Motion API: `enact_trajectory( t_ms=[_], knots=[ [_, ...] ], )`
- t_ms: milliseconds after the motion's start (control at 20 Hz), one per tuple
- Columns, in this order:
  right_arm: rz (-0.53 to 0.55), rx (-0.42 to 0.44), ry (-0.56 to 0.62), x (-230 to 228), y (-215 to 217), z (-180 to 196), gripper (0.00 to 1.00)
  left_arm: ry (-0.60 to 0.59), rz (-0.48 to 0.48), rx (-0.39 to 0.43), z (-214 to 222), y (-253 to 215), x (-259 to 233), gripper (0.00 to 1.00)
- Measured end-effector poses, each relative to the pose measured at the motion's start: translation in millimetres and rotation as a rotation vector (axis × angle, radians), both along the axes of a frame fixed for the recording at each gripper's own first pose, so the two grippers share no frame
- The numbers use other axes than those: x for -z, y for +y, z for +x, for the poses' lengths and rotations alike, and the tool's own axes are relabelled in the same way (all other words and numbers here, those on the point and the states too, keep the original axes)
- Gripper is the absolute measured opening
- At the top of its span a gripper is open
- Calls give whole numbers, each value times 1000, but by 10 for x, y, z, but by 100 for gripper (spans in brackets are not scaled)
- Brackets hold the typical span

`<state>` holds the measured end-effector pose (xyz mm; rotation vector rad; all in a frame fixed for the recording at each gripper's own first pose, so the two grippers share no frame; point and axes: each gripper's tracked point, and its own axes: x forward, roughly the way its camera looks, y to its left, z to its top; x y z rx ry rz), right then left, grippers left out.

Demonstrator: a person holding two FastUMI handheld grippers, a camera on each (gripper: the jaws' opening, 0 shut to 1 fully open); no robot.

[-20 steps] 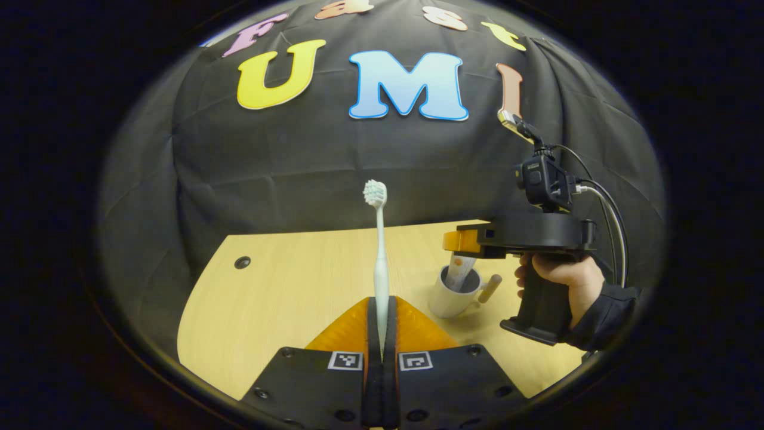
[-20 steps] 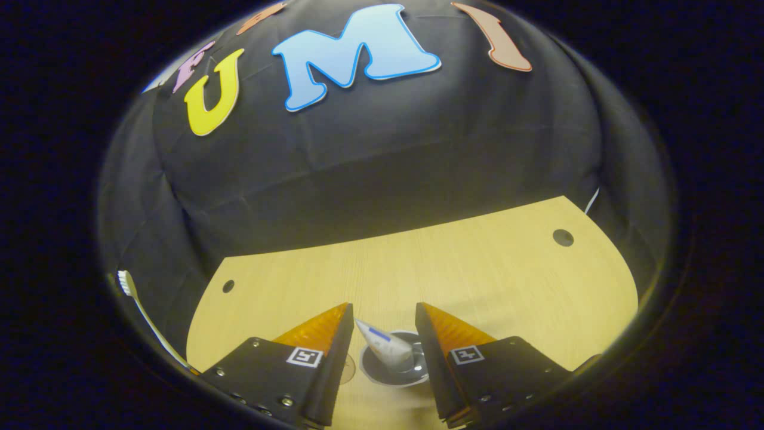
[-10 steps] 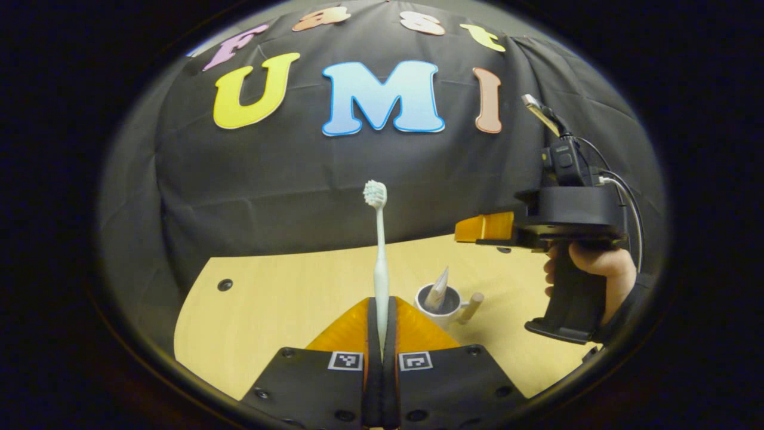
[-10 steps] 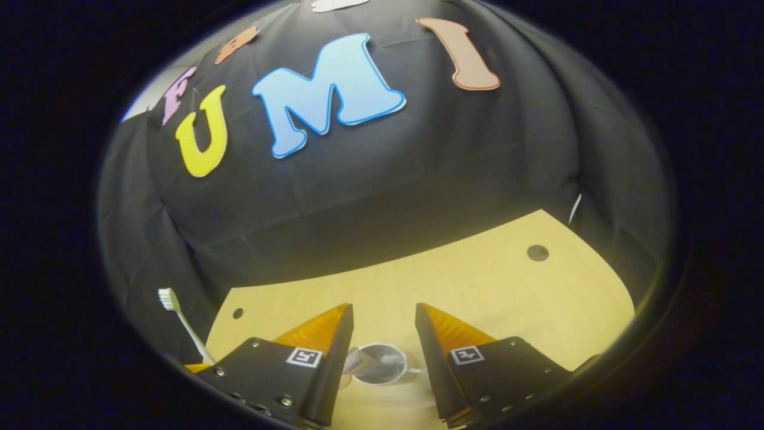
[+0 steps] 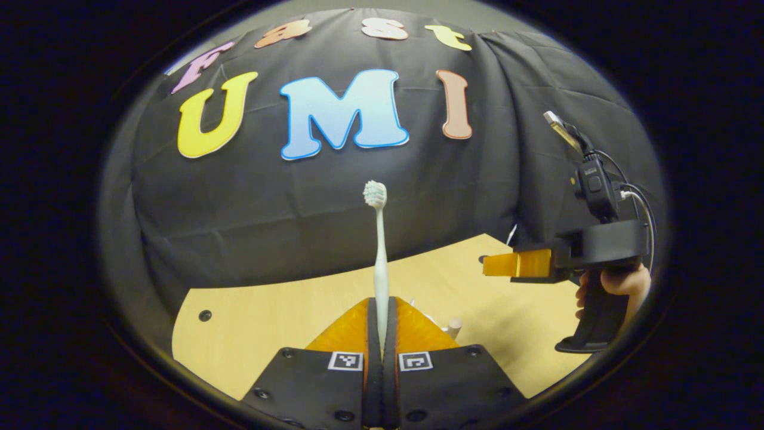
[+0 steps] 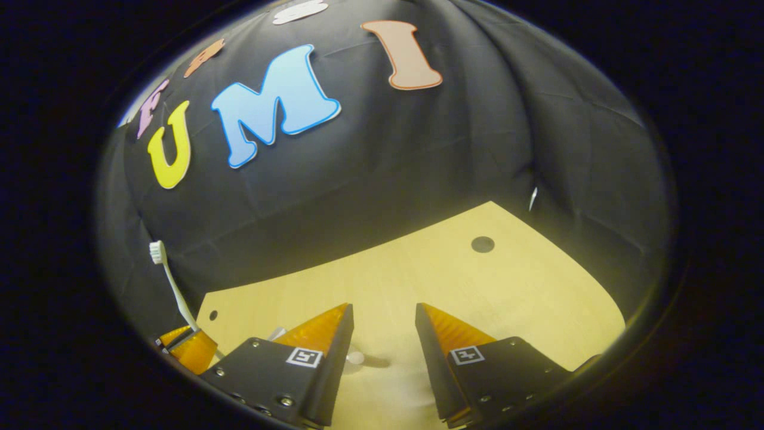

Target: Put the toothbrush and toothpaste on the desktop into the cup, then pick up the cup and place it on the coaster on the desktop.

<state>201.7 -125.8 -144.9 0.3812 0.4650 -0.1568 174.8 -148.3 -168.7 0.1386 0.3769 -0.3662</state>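
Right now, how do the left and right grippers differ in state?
The left gripper is shut on the toothbrush, which stands upright; the right gripper is open and holds nothing. The left gripper sits low over the desktop; the right gripper is off to its right, held by a hand.

Matt wood-grain desktop [image 5: 286, 310], smooth plastic toothbrush [image 5: 379, 263], creased cloth wall [image 5: 298, 203]

A light wooden desktop [image 5: 286, 310] with a rounded edge stands against the draped black cloth wall [image 5: 286, 197]. Small dark round holes [image 6: 482, 244] sit in the wood near its far corners, one [image 5: 205, 315] at the left.
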Motion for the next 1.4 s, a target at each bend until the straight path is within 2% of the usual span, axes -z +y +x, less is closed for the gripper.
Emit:
enact_trajectory(
  t_ms=[50,450,500,550,600,650,700,750,800,950,1000,1050,1100,1150,1400],
  knots=[
    [2,10,6,33,-65,-31,63,-1,-3,12,28,-92,14,7],
    [25,45,47,219,-313,-154,63,-29,-6,49,311,-484,151,7],
    [27,48,51,236,-325,-162,67,-31,-8,53,347,-519,177,7],
    [28,48,56,246,-314,-170,63,-33,-12,54,387,-552,217,8],
    [26,47,61,257,-317,-174,67,-34,-14,56,426,-577,258,8],
    [22,47,65,284,-328,-182,63,-34,-16,57,455,-599,296,8],
    [19,47,70,306,-340,-184,67,-37,-14,57,498,-616,345,8],
    [18,48,75,337,-368,-215,63,-36,-10,54,536,-635,406,8],
    [20,50,79,364,-405,-245,67,-36,-6,57,574,-660,455,8],
    [31,57,93,430,-434,-283,67,-28,0,56,651,-701,600,8],
    [32,58,98,456,-444,-285,63,-32,4,53,673,-711,622,8],
    [30,56,103,491,-452,-296,67,-54,10,50,705,-721,620,8],
    [26,54,110,512,-462,-305,63,-58,21,49,744,-726,652,7],
    [22,54,116,536,-480,-319,63,-76,29,49,769,-731,650,5],
    [24,61,137,608,-569,-371,63,-104,41,48,815,-795,668,8]
  ],
)
